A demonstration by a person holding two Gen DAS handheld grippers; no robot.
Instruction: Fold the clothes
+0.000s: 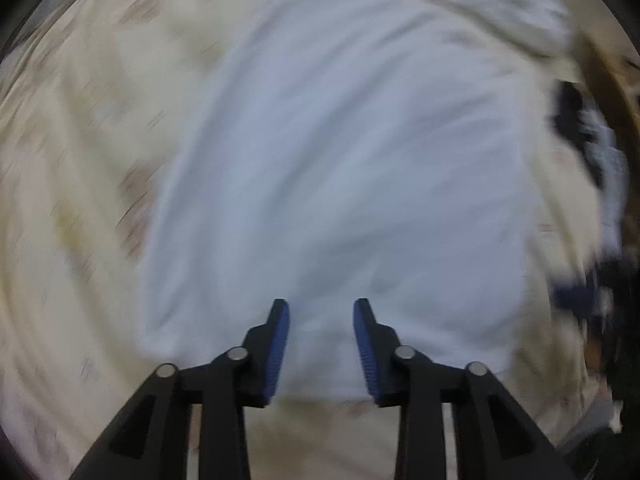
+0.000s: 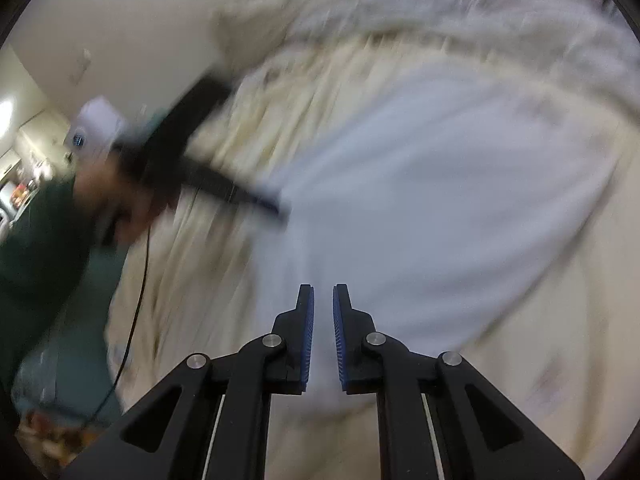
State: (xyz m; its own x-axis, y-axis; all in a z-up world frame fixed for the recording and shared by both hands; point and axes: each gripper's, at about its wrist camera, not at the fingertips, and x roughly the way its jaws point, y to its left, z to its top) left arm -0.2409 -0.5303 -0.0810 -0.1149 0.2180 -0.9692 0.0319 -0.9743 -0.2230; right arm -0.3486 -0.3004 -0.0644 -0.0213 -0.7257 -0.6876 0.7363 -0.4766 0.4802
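White garment (image 1: 340,168) lies spread on a cream patterned bed (image 1: 80,200), long axis running away from both grippers. Both views badly blurred, so folds and edges can't be read. Left gripper (image 1: 321,308) hangs over the near hem, jaws moderately apart, nothing between them. Right gripper (image 2: 323,292) is over the garment's near edge, jaws narrow with a slim gap, holding nothing visible. In the right view the left gripper sits at the garment's left edge. Neither clearly nearer; fold stage can't be judged.
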